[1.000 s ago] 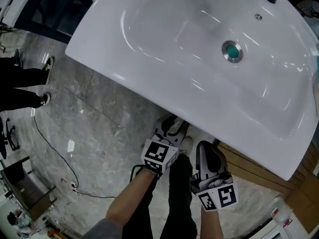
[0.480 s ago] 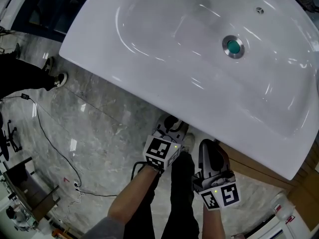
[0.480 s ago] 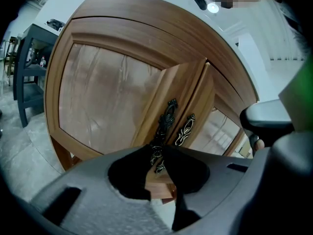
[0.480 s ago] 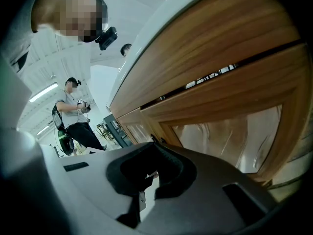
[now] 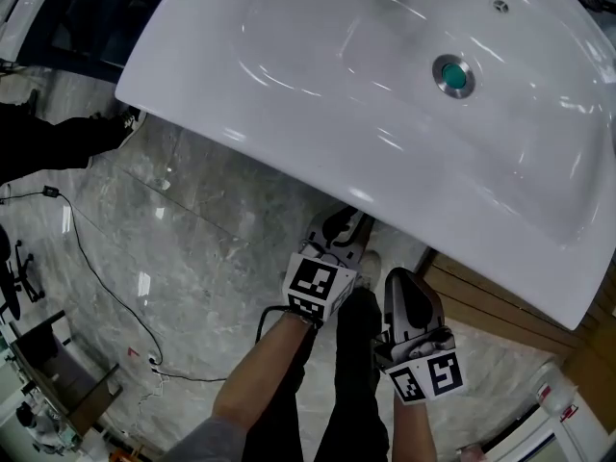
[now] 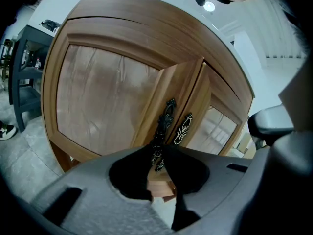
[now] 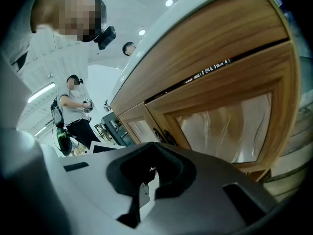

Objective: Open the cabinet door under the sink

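Observation:
The white sink (image 5: 289,94) covers most of the wooden cabinet (image 5: 481,301) in the head view. The left gripper view shows two glazed doors; the left door (image 6: 107,102) bears an ornate dark handle (image 6: 166,116) beside the right door's handle (image 6: 183,129). My left gripper (image 6: 157,163) (image 5: 345,227) reaches under the sink's rim. Its jaws have just been closing, and they now hold the lower end of the left door's handle. My right gripper (image 5: 404,292) (image 7: 149,180) hangs back from the right door (image 7: 230,126), jaws close together with nothing between them.
A black cable (image 5: 96,277) trails over the grey marble floor at left. A bystander's dark legs (image 5: 48,147) and shoe (image 5: 125,118) stand near the sink's left corner. Another person (image 7: 76,111) stands further off. A white bottle-like object (image 5: 558,397) sits at the lower right.
The bystander's feet have stepped closer to the sink's left corner. Both grippers stay almost where they were below the rim.

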The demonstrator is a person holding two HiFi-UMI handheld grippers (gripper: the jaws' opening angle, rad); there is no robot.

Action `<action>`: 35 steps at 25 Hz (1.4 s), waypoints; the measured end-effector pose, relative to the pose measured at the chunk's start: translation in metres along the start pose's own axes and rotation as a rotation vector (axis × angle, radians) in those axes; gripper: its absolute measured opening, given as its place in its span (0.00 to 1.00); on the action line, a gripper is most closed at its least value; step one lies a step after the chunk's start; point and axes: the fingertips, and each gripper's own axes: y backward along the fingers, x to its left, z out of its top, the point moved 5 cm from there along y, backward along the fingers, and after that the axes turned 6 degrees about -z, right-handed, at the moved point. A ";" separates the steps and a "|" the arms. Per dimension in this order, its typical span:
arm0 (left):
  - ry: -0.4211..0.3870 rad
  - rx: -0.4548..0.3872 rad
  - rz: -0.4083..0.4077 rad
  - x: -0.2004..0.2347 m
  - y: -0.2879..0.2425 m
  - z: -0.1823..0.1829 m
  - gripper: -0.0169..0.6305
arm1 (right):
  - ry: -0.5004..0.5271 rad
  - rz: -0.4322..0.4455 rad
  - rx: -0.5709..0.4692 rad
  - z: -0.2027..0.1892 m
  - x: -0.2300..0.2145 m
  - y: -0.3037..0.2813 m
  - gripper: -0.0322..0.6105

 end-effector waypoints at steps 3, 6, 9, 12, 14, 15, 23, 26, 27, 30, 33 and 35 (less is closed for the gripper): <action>-0.012 0.011 -0.004 -0.001 0.008 -0.006 0.16 | -0.006 -0.012 -0.002 -0.006 0.006 0.005 0.06; -0.001 0.012 -0.001 -0.003 0.020 -0.009 0.16 | -0.008 -0.020 -0.005 -0.011 0.012 0.010 0.06; 0.005 0.009 -0.012 -0.003 0.026 -0.010 0.16 | -0.011 -0.030 -0.012 -0.015 0.018 0.015 0.06; 0.008 0.008 -0.020 -0.003 0.030 -0.011 0.15 | -0.013 -0.034 -0.017 -0.019 0.027 0.017 0.06; 0.012 0.010 -0.023 -0.003 0.033 -0.011 0.16 | -0.011 -0.037 -0.017 -0.021 0.032 0.019 0.06; 0.014 0.009 -0.024 -0.002 0.035 -0.012 0.16 | -0.008 -0.040 -0.018 -0.022 0.034 0.019 0.06; 0.018 0.004 -0.074 0.000 0.055 -0.018 0.16 | -0.025 -0.092 -0.043 -0.033 0.041 0.032 0.07; 0.014 0.018 -0.093 -0.001 0.064 -0.019 0.16 | -0.035 -0.102 -0.040 -0.042 0.051 0.041 0.06; 0.012 0.021 -0.095 -0.001 0.067 -0.020 0.16 | -0.039 -0.106 -0.037 -0.045 0.053 0.044 0.06; 0.011 0.029 -0.093 -0.001 0.070 -0.021 0.16 | -0.048 -0.109 -0.028 -0.047 0.056 0.049 0.06; 0.021 0.023 -0.082 -0.001 0.068 -0.021 0.16 | -0.051 -0.095 -0.013 -0.046 0.055 0.049 0.06; 0.024 0.022 -0.079 -0.002 0.067 -0.021 0.16 | -0.049 -0.080 -0.004 -0.045 0.054 0.045 0.06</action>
